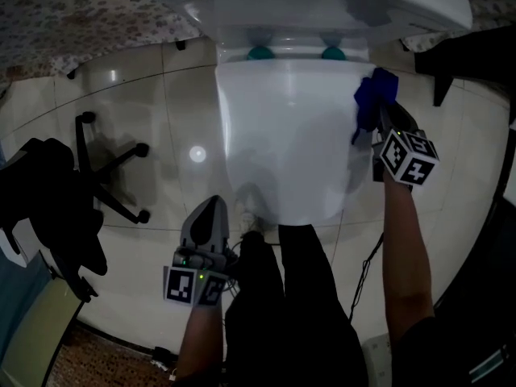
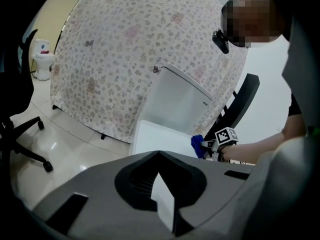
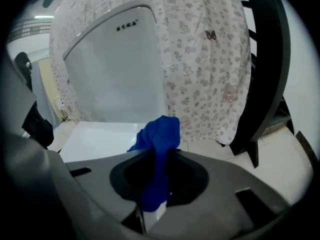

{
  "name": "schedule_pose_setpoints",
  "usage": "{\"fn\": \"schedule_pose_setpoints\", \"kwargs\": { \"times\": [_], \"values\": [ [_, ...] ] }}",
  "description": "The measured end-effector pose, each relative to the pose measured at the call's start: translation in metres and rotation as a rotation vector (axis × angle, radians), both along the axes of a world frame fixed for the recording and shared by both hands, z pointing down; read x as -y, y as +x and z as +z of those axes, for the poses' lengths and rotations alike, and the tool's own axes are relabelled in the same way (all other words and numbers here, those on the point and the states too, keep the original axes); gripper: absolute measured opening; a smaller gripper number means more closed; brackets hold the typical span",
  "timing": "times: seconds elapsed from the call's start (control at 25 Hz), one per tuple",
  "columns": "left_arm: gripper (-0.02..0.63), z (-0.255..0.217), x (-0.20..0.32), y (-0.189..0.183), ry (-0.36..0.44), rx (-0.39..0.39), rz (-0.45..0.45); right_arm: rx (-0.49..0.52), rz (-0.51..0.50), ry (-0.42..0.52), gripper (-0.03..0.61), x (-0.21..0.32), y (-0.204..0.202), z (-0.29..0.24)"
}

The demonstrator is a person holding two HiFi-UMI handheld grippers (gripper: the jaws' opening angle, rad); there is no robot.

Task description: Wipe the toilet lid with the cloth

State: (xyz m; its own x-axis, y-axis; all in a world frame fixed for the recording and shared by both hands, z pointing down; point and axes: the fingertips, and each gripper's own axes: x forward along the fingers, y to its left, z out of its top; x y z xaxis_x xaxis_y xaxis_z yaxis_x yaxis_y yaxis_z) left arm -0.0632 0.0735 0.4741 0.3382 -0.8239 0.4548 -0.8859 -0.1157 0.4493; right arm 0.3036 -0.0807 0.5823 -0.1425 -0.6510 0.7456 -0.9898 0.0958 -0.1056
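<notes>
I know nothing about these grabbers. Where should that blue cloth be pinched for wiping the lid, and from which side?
Pinch one bunched end from the person's side, as the right gripper does: the cloth is limp, so a soft wad should stick out past the tips to meet the toilet lid, probably keeping hard jaws off it.

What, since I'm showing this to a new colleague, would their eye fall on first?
The white toilet lid, closed, fills the middle of the head view. At its right edge, the right gripper is shut on a bright blue cloth. The left gripper hangs shut and empty over the floor tiles by the lid's front left.
</notes>
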Motion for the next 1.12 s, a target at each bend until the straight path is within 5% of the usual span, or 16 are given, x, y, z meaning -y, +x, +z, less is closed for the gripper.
{"fn": "schedule_pose_setpoints", "kwargs": {
  "times": [0.12, 0.36, 0.52, 0.68, 0.88, 1.12],
  "values": [
    [-0.008, 0.0, -0.005, -0.017, -0.01, 0.0, -0.033, 0.039, -0.069, 0.071, 0.058, 0.0, -0.049, -0.031],
    [-0.008, -0.005, -0.014, -0.029, -0.032, -0.01, -0.061, 0.286, -0.258, 0.134, 0.058, -0.016, -0.195, -0.078],
    [-0.008, -0.012, -0.016, -0.031, -0.038, 0.018, -0.104, 0.447, -0.324, 0.068, 0.058, -0.038, -0.278, -0.074],
    [-0.008, -0.007, -0.034, -0.05, -0.04, 0.022, -0.134, 0.491, -0.351, -0.046, 0.058, -0.072, -0.337, -0.042],
    [-0.008, -0.004, -0.04, -0.051, -0.047, 0.018, -0.142, 0.35, -0.41, -0.155, 0.058, -0.1, -0.34, 0.008],
    [-0.008, 0.005, -0.043, -0.052, -0.057, 0.013, -0.123, 0.273, -0.429, -0.141, 0.058, -0.108, -0.317, 0.02]
  ]
}}
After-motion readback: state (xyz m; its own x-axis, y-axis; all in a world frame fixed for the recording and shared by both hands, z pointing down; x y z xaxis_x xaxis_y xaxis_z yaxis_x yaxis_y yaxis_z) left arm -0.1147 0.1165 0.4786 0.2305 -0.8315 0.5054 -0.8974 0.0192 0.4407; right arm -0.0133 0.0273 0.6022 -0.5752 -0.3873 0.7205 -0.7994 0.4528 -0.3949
